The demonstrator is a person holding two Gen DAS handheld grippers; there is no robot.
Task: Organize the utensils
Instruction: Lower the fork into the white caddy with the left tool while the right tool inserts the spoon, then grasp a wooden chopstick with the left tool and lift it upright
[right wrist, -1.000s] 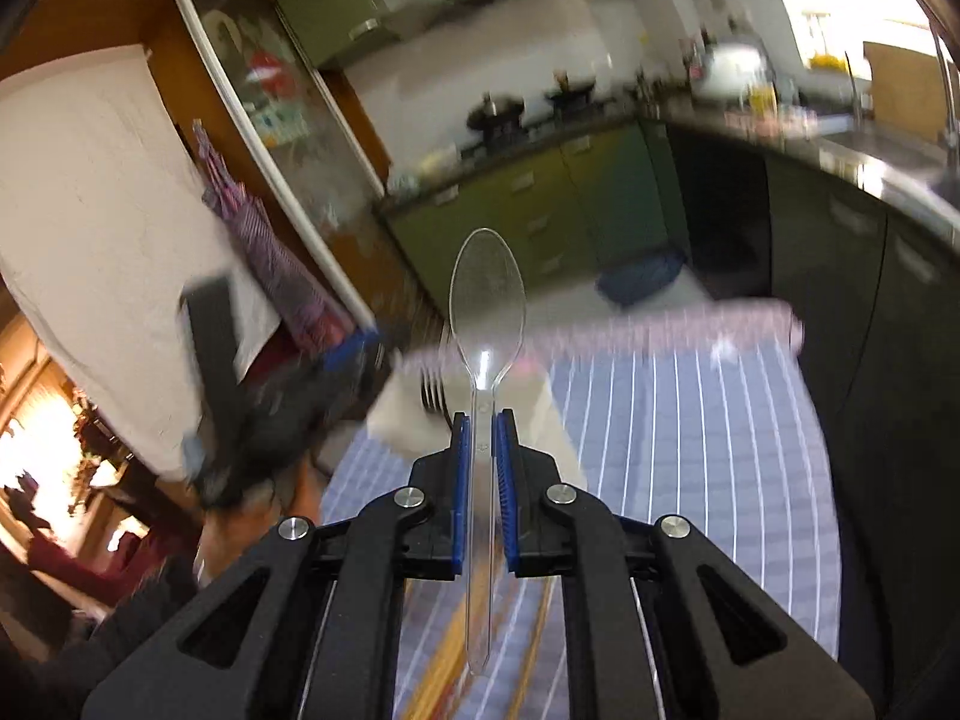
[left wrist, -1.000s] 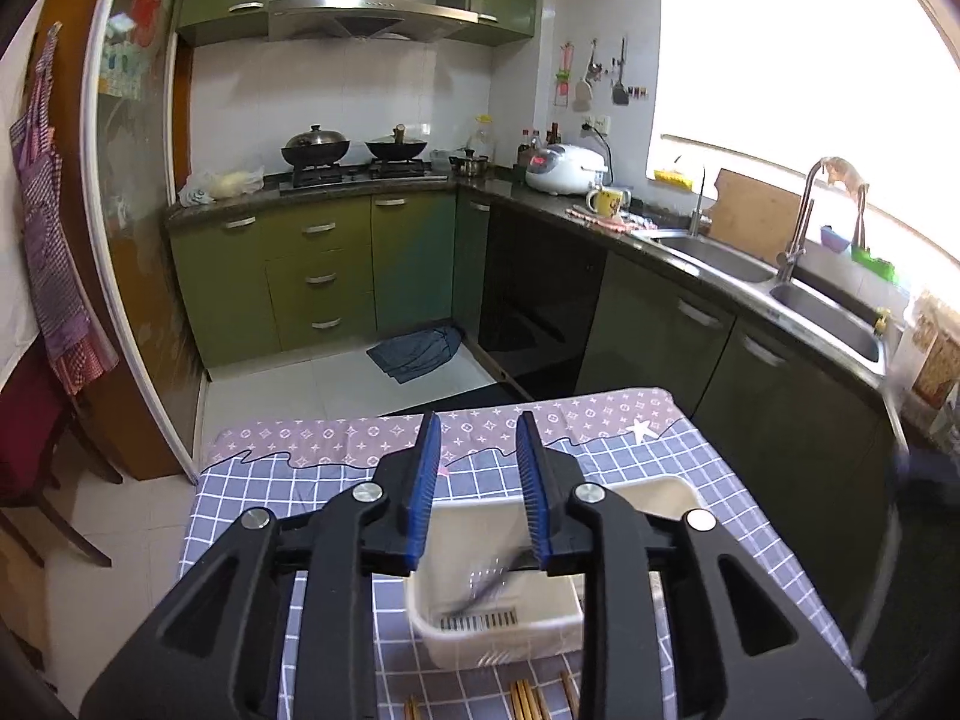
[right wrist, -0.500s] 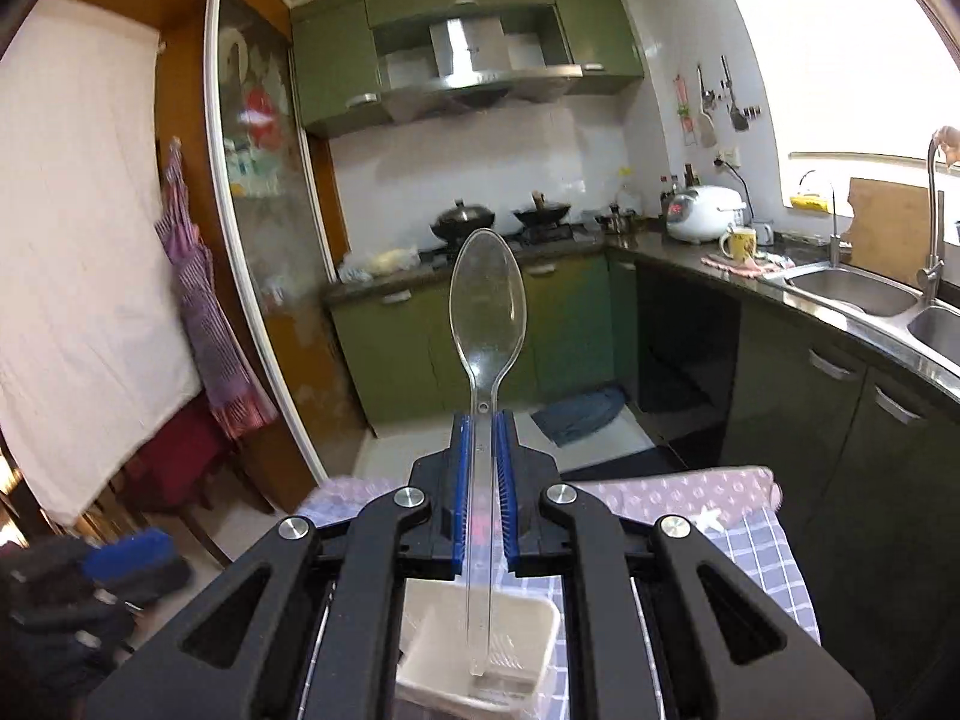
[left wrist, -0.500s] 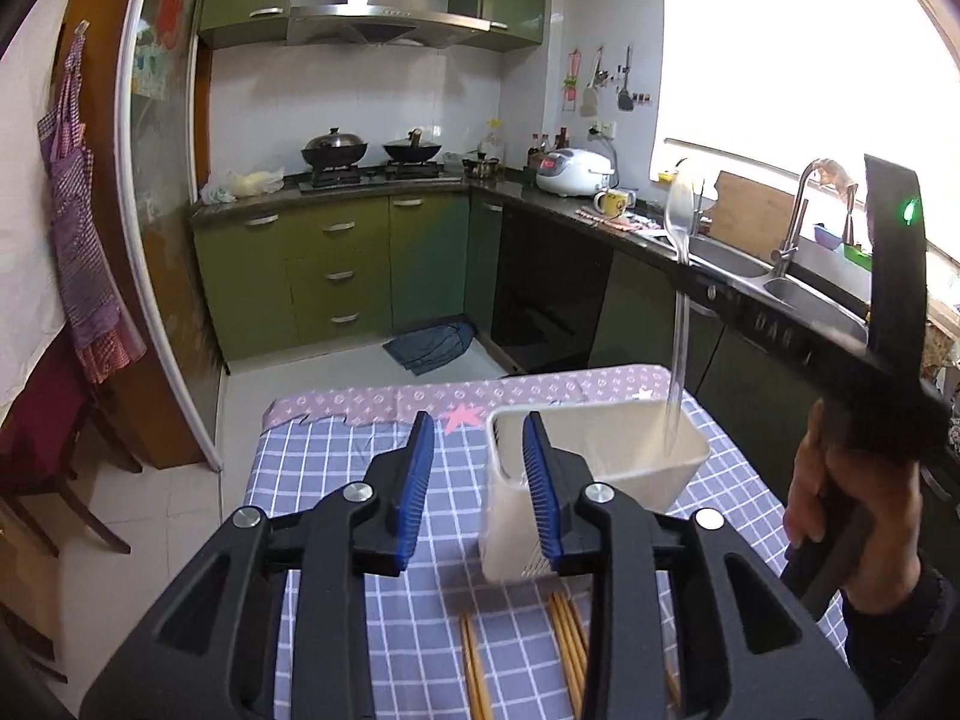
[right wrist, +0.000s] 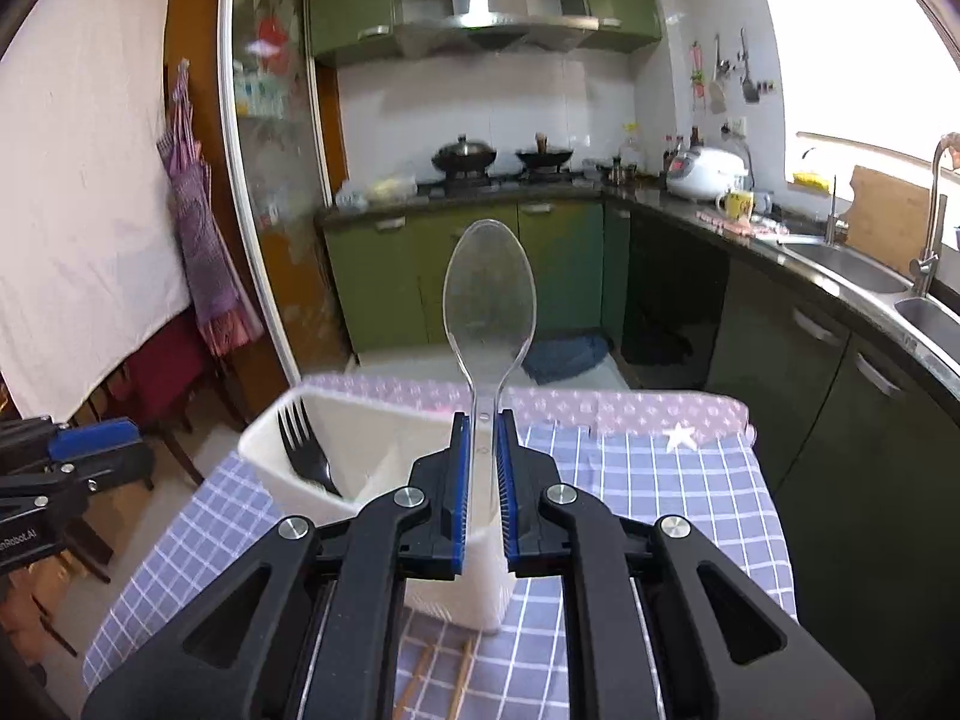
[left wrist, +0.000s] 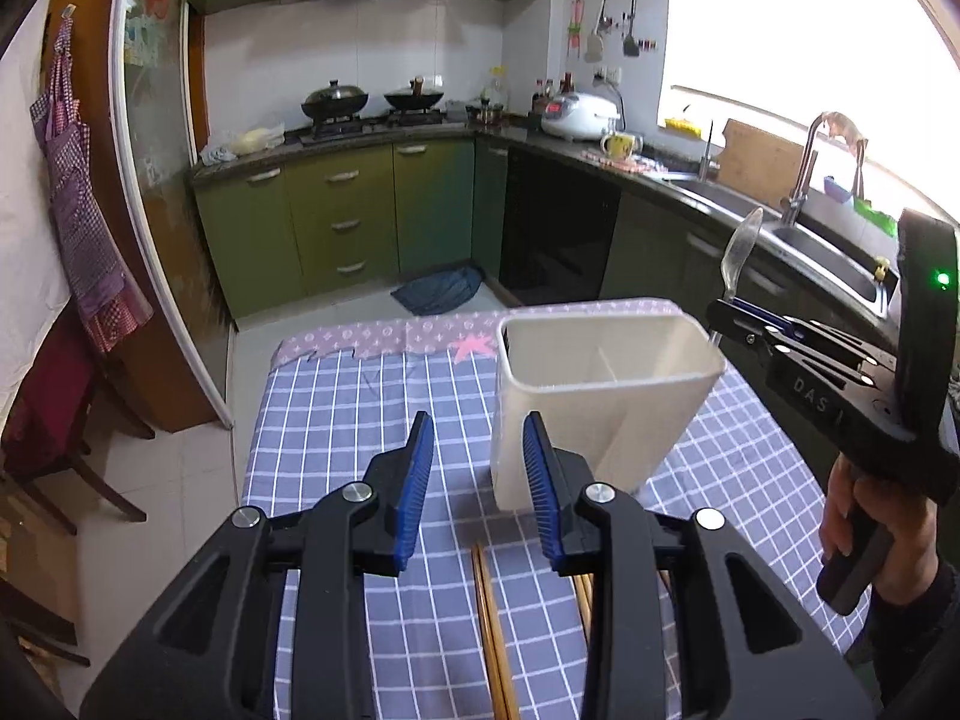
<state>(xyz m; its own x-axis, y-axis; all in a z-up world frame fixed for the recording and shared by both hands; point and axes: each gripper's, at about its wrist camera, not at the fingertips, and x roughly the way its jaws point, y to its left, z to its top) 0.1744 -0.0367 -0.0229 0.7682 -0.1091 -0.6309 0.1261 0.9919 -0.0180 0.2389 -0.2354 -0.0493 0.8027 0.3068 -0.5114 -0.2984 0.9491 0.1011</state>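
From the left wrist view, the right claw [left wrist: 729, 309] body reads "DAS"; it pinches a clear spoon [left wrist: 739, 252] over the white caddy [left wrist: 600, 396]. The left claw [left wrist: 477, 468] is spread; chopsticks [left wrist: 489, 618] lie below.

From the right wrist view, a black fork [right wrist: 306, 447] stands in the caddy's left compartment on the checked counter [right wrist: 660, 492].
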